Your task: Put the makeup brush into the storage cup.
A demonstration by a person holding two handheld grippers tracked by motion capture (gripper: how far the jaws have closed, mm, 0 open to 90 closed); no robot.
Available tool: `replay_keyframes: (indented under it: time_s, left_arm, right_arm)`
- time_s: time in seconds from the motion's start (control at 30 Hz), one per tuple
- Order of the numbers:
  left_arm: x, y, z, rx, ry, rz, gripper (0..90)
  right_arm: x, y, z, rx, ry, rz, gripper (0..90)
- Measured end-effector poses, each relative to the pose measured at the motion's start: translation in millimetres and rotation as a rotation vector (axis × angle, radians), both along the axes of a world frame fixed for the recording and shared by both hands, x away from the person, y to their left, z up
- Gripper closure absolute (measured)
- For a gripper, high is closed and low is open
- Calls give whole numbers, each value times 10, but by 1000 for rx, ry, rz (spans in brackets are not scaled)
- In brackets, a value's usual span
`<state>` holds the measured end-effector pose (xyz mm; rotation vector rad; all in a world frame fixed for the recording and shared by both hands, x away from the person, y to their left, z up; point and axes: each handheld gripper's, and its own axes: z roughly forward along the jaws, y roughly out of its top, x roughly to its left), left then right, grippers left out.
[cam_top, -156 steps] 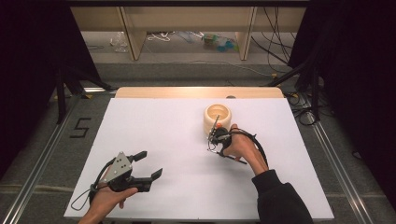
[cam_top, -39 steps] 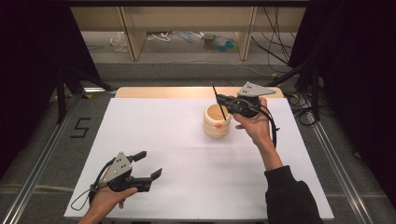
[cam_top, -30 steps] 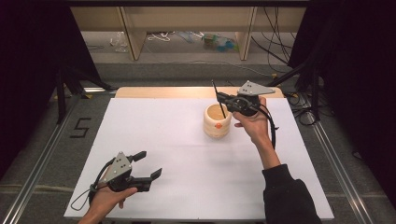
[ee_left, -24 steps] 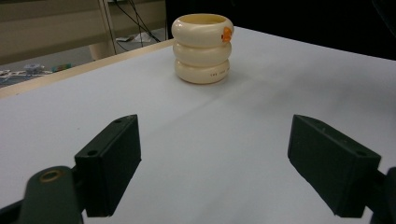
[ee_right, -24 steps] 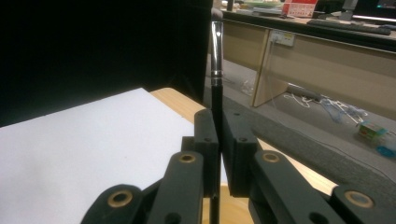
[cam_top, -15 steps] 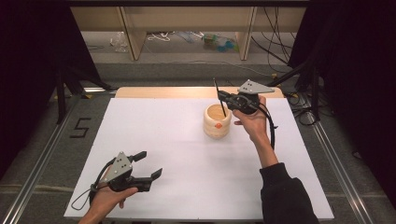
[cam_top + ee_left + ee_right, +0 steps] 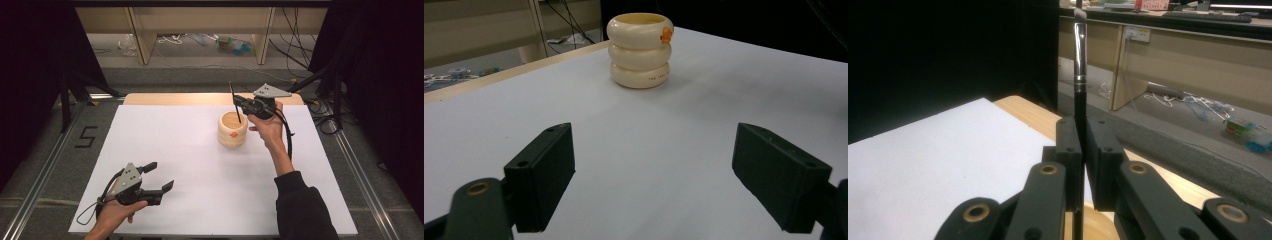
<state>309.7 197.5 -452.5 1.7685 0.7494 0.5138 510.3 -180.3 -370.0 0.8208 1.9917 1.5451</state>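
Observation:
A cream ribbed cup (image 7: 232, 130) with a small orange mark stands on the white table sheet (image 7: 190, 165), right of centre. My right gripper (image 7: 239, 104) hovers just behind and above it, shut on a thin black brush (image 7: 235, 102). The brush stands almost upright, its lower end over the cup's mouth. In the right gripper view the brush (image 7: 1079, 60) rises between the closed jaws of the gripper (image 7: 1083, 145), silver ferrule and bristles on top. My left gripper (image 7: 159, 176) rests open near the front left. In its own view the cup (image 7: 640, 50) stands far ahead of the gripper's (image 7: 654, 175) spread jaws.
A wooden table edge (image 7: 200, 98) runs along the back of the sheet. Beyond it are shelf legs and loose cables on the floor (image 7: 200, 42). Metal rails (image 7: 45, 175) flank the table, with a "5" marker (image 7: 86, 136) on the left. Dark curtains close both sides.
Five seconds ago the right gripper was low on the table in front of the cup. It has since risen behind the cup with the brush. The left gripper has not moved.

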Motion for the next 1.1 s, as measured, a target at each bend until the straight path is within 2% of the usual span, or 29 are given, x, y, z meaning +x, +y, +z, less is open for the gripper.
replay_keyframes:
  time_s: [0.23, 0.4, 0.47, 0.53, 0.87, 0.97, 1.1]
  left_arm:
    - [0, -3, 1, -3, -1, -5, 171]
    - [2, 0, 3, -4, -8, -4, 171]
    - [19, 7, 7, 9, -32, -8, 171]
    - [10, 4, 1, 4, -19, -8, 171]
    - [9, 4, 3, 2, -22, -7, 171]
    - [13, 6, 2, -4, -24, -9, 171]
    - [7, 9, 1, 2, -22, -5, 171]
  right_arm:
    - [8, 83, 46, -21, -10, 2, 853]
    - [44, 145, -3, -33, 1, 6, 853]
    - [56, 147, -24, -34, 6, -1, 853]
    - [73, 153, -44, -30, 7, -3, 853]
    - [132, 159, -144, -49, 48, -26, 853]
    - [151, 152, -168, -26, 52, -23, 853]
    - [152, 142, -193, -31, 65, -27, 853]
